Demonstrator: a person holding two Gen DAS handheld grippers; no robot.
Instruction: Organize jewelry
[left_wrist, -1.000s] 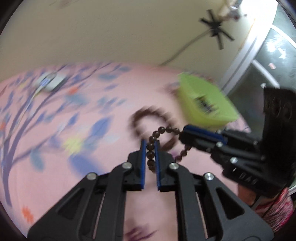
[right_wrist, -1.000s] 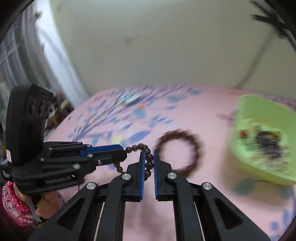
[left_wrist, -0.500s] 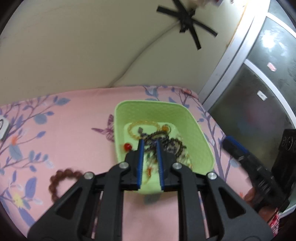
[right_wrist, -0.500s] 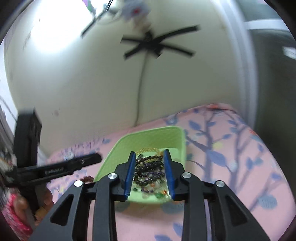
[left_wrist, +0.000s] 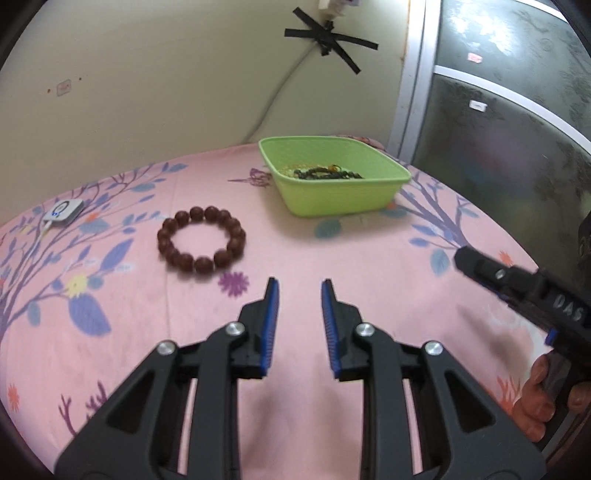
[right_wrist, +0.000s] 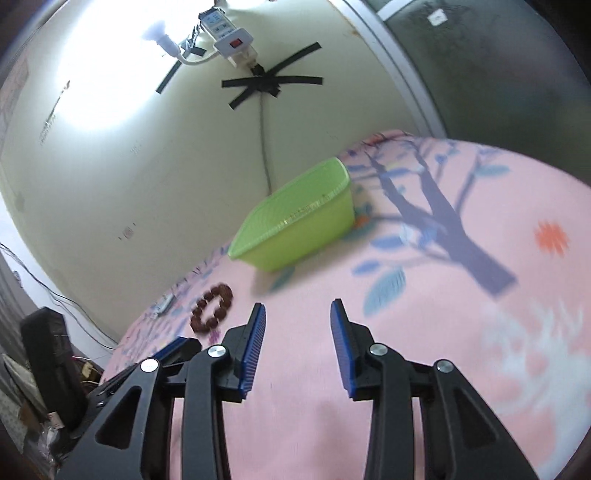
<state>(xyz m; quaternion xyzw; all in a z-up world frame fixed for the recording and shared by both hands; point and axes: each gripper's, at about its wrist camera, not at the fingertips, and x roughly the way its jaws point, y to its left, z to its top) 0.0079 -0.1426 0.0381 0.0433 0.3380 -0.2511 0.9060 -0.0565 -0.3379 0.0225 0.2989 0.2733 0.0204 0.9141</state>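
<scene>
Green basket (left_wrist: 334, 195) sits on the pink floral sheet (left_wrist: 332, 251), toward the wall; taken as the landmark. Inside it, a tangle of dark and amber beaded jewelry (left_wrist: 325, 172), too small to sort piece by piece. Brown bead bracelet (left_wrist: 201, 239) lies flat on the sheet, left of the basket and nearer the camera, well apart from it. White device (left_wrist: 63, 211) further left of the bracelet. Left gripper (left_wrist: 297, 290) is short of the basket, jaws opening, nothing between them. Right gripper (right_wrist: 297, 308) likewise short of the basket, jaws opening and empty; the right wrist view is blurred.
</scene>
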